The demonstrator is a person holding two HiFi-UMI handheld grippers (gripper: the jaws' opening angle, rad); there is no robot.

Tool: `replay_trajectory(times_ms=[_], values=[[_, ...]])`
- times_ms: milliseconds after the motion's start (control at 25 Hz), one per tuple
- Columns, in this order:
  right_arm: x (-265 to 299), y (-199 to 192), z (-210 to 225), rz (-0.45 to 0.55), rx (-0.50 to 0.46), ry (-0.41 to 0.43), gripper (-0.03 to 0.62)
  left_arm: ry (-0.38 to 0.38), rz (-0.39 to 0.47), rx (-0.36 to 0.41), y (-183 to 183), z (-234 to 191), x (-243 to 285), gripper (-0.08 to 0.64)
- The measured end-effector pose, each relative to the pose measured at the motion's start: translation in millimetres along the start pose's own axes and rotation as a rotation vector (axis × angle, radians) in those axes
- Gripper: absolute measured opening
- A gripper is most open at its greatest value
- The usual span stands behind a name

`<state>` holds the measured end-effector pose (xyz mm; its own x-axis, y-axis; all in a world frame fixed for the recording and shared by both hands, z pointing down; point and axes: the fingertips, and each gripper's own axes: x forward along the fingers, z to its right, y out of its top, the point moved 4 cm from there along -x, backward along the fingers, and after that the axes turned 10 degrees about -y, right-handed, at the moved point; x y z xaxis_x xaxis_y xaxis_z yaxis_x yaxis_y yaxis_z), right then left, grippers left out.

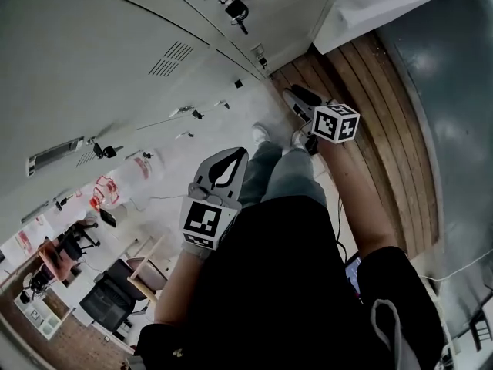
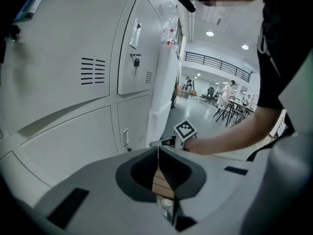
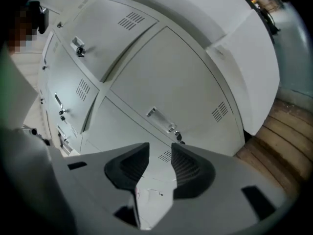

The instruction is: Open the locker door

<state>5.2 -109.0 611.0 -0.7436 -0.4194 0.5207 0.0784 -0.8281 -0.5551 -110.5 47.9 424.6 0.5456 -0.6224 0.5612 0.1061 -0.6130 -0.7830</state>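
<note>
Currently, the left gripper [image 1: 231, 156] hangs low in front of the person's black-clad torso, just beside the grey-trousered legs [image 1: 281, 176]. Its two dark ribbed fingers [image 2: 171, 168] are pressed together along their length, with nothing caught between them. The right gripper [image 1: 294, 97] is held farther forward, near the foot of the tall light-grey metal locker bank [image 1: 100, 60] and above the brown wooden plank floor [image 1: 385, 114]. Its black-and-white marker cube [image 1: 336, 122] faces upward. In the right gripper view, this gripper's dark ribbed fingers [image 3: 188, 168] stand apart, and the gap between them contains no object; only locker sheet metal shows beyond it. The light-grey sheet-metal locker door [image 3: 166, 77] lies directly ahead of that gap, clear of the fingertips. It sits flush with the neighbouring doors, i.e. closed. A small silver pull handle [image 3: 160, 119] is mounted near one edge of the door, with a dark key [image 3: 179, 137] in the lock just beside it. A block of louvred vent slots [image 3: 220, 111] occupies the area toward the door's corner. In the left gripper view, the right gripper's marker cube appears beyond the closed fingers, close to the locker fronts.
</note>
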Motion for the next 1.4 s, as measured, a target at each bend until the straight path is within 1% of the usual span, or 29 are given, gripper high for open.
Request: replay_trajectory(times_ms=[120,320,520,640,720,840,880,960,1120,1400], values=[[35.1,-3.9,17.5,0.003,0.071,-0.014,0.138,-0.028,-0.035,0.014,-5.6,-8.7,3.8,0.025],[90.1,-6.7,37.5,-0.007,0.134,-0.031,0.144,-0.051,-0.101,0.027,-20.6,-18.9,5.4,0.025],[128.2,-14.4,43.7,-0.044,0.226,-0.022,0.153,-0.061,-0.136,0.018,-29.7,-30.1,5.3,0.025],[144.9,-15.3,43.2,-0.048,0.250,-0.015,0.153,-0.074,-0.146,0.015,-32.9,-32.7,5.6,0.025],[153.6,-14.9,42.1,-0.042,0.284,-0.006,0.153,-0.080,-0.154,0.012,-37.1,-33.3,5.1,0.025],[163.8,-14.1,40.2,-0.032,0.333,-0.004,0.153,-0.081,-0.163,0.005,-43.0,-34.9,3.0,0.025],[165.7,-13.6,39.7,-0.028,0.341,-0.008,0.143,-0.080,-0.165,0.005,-44.3,-35.7,2.3,0.025],[167.8,-12.7,37.3,-0.018,0.349,-0.010,0.086,-0.073,-0.168,0.004,-46.3,-38.0,0.7,0.025],[166.3,-14.7,36.1,-0.006,0.378,-0.010,0.081,-0.067,-0.162,-0.003,-47.8,-40.1,-0.5,0.025],[145.0,-24.0,44.2,0.006,0.408,0.019,0.081,-0.084,-0.164,0.008,-48.1,-37.2,0.7,0.025]])
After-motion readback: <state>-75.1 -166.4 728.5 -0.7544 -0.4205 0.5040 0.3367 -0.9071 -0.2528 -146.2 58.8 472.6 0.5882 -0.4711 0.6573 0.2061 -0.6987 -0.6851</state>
